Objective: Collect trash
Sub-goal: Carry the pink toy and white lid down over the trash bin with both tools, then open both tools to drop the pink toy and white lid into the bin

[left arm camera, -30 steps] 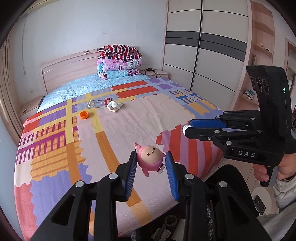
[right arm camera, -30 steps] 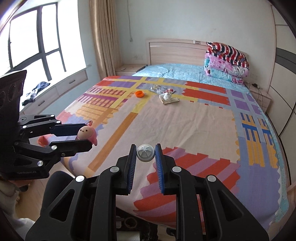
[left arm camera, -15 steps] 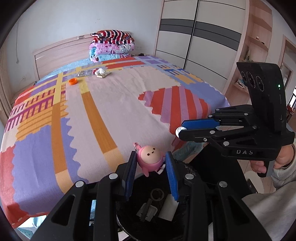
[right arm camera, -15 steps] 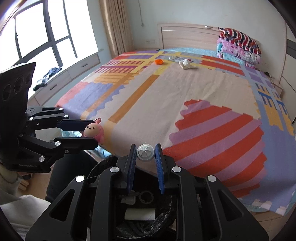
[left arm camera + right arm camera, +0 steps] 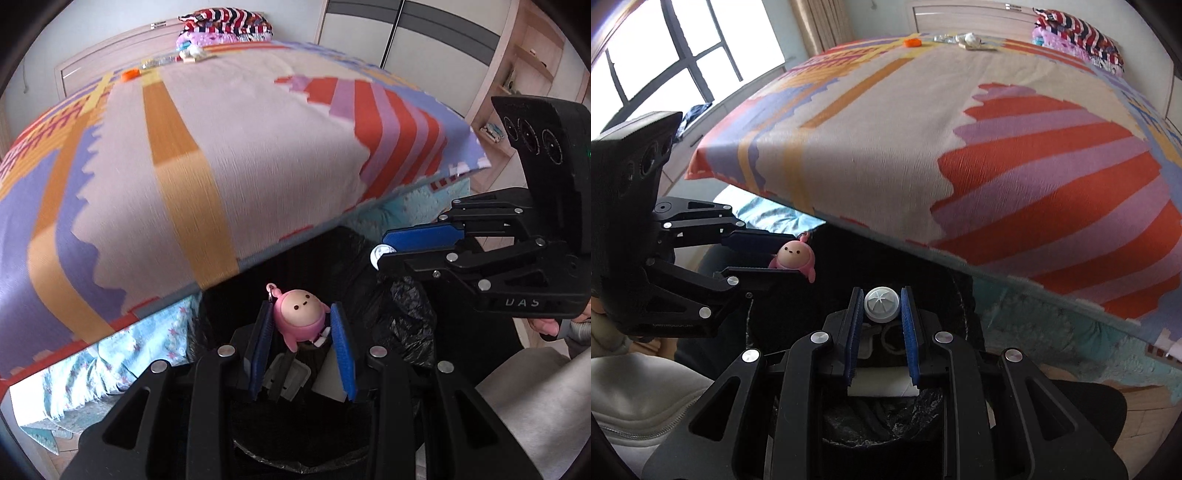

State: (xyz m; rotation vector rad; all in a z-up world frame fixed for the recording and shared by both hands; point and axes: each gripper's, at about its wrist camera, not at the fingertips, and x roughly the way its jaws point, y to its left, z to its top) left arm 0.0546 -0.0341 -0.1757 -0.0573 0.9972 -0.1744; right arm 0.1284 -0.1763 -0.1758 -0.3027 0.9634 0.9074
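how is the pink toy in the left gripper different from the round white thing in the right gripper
The pink toy is a rounded figure with a face and a key ring; the white piece is a flat ribbed disc. The toy is wider, so the left gripper stands wider than the right gripper. Both are clamped above the black-lined bin.

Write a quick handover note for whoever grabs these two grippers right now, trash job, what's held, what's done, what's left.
Left gripper: shut on the pink figure keychain, over the black-bagged trash bin.
Right gripper: shut on the small white round cap, also over the bin.
Bin already holds a few white and grey pieces.
Done: both items carried to the bin, not yet dropped.
Left: release both, then fetch the orange cap, the clear wrapper and the crumpled white piece at the bed's far end.
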